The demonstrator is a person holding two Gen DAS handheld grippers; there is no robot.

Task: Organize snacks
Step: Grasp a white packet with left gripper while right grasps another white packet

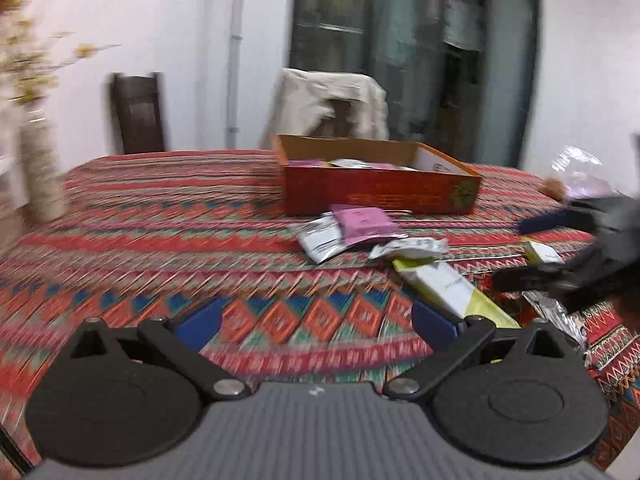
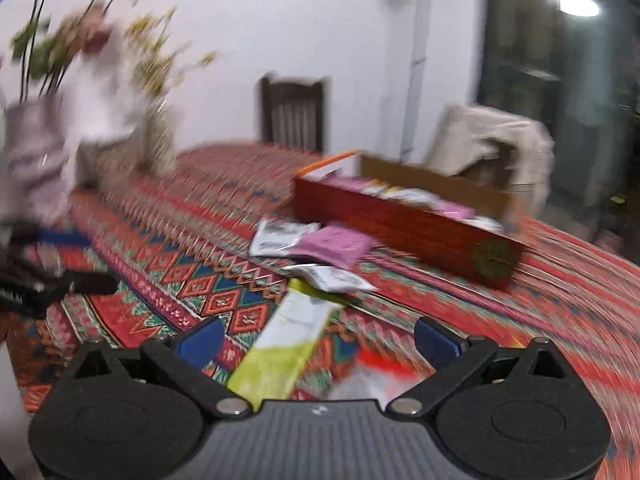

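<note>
An open red cardboard box (image 1: 380,194) holds a few snack packets on the patterned tablecloth; it also shows in the right wrist view (image 2: 404,228). In front of it lie a purple packet (image 1: 362,222), white packets (image 1: 322,240) and a long white and lime packet (image 1: 448,292). My left gripper (image 1: 316,326) is open and empty, above bare cloth left of the packets. My right gripper (image 2: 318,340) is open, low over the lime packet (image 2: 288,340), with the purple packet (image 2: 336,246) beyond. The right gripper shows at the left view's right edge (image 1: 560,248).
Vases with flowers (image 2: 36,160) stand at the table's left end, one wrapped vase (image 1: 40,176) in the left wrist view. Two chairs stand behind the table, one draped in cloth (image 1: 332,104). A foil packet (image 1: 560,312) lies at right. Both views are motion-blurred.
</note>
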